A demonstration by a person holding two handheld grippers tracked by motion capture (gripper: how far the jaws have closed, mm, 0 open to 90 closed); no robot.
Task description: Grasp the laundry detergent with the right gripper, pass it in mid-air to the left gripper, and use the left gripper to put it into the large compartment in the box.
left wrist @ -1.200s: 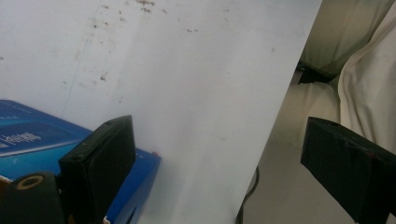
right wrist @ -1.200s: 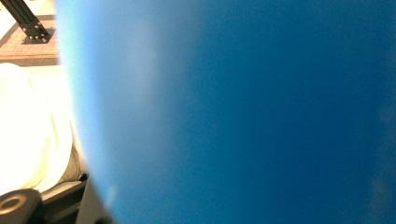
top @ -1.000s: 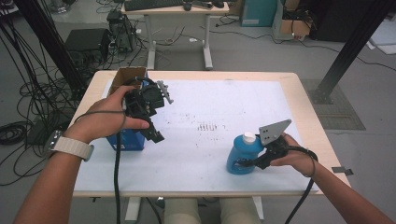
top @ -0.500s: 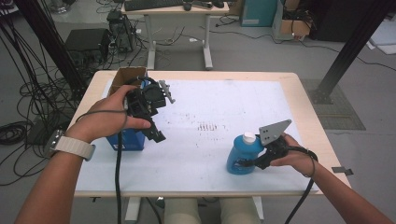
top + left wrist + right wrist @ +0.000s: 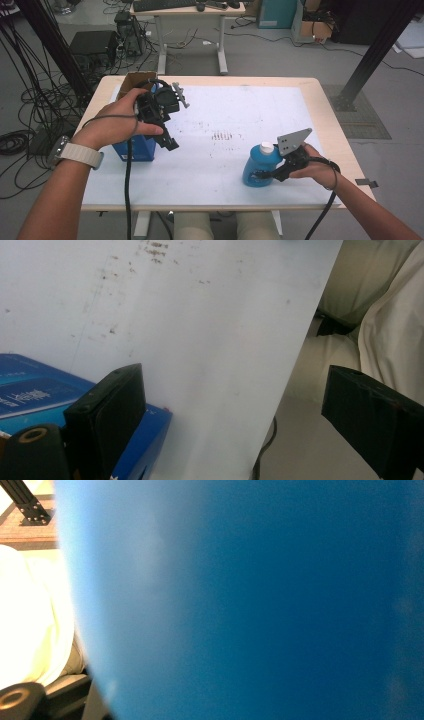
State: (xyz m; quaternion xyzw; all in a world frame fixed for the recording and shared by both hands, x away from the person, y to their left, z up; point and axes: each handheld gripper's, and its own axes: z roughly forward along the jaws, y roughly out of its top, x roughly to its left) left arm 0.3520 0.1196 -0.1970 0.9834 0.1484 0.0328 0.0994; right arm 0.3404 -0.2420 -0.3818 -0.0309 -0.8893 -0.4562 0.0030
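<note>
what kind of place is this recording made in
Probably a lab or workshop: cables lie loose on the grey floor, a desk with a keyboard stands behind, and black frame posts flank the work table.

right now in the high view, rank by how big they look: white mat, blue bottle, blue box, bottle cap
1. white mat
2. blue box, partly hidden by the left hand, and blue bottle: too close to rank
3. bottle cap

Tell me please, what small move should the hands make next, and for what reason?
Probably lift the blue bottle a little off the white table surface. The right gripper is shut on its body, and it stands upright near the front edge. The left gripper hangs open above the blue box, holding nothing, so it is free to help afterwards.
</note>
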